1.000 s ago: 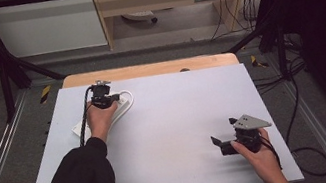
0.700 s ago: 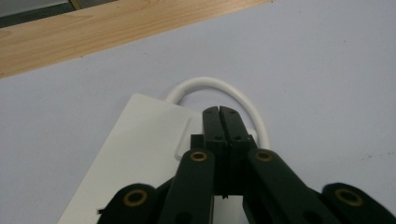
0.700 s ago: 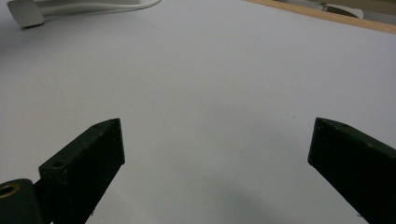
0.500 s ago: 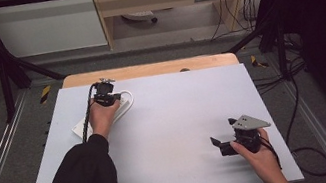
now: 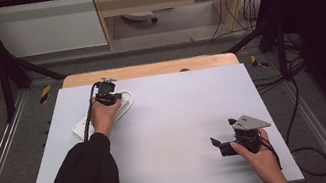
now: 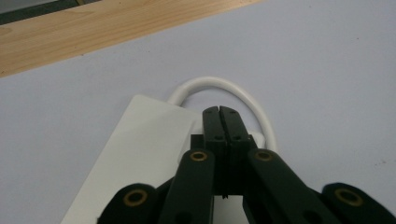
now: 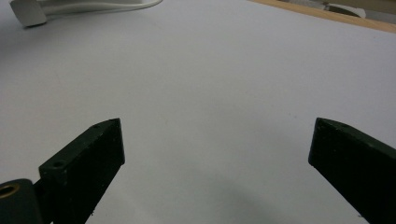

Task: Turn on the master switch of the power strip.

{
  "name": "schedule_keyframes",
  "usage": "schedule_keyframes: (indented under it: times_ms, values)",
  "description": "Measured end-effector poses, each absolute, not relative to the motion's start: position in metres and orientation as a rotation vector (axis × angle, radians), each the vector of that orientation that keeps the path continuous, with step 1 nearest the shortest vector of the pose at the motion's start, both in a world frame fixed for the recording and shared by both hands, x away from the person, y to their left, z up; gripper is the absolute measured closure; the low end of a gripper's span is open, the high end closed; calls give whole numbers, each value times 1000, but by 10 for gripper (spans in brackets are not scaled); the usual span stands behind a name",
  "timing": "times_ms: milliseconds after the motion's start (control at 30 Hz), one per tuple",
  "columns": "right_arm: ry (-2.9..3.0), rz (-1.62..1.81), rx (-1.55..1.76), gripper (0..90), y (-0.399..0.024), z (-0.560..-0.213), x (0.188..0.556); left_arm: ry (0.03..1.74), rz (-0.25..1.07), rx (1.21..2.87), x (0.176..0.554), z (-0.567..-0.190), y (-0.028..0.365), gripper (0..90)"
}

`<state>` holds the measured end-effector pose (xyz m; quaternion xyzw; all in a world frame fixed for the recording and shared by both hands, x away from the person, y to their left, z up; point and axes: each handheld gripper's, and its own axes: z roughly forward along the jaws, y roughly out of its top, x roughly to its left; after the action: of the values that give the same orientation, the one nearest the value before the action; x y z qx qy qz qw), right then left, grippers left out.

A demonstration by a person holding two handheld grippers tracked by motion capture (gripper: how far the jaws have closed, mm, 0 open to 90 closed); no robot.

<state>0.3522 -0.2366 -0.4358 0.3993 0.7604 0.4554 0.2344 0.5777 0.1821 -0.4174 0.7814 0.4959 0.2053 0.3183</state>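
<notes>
Left gripper point(image 6: 219, 111) pressed together over white power strip point(image 6: 140, 154), upper left; right gripper point(image 7: 217, 154) spread wide, lower right.

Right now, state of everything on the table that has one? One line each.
left gripper: shut, nothing between the jaws, tips over the power strip's end
right gripper: open, empty, over bare table
power strip: lying flat on the table
white cable: looped at the strip's end, lying loose
</notes>
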Motion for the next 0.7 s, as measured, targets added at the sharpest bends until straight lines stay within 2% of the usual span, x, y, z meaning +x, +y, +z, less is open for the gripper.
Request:
schedule_keyframes:
  times_ms: [700]
  values:
    - [2089,1257,1100,40,-237,-435,351,1328,516,2048,581,-418,182,900]
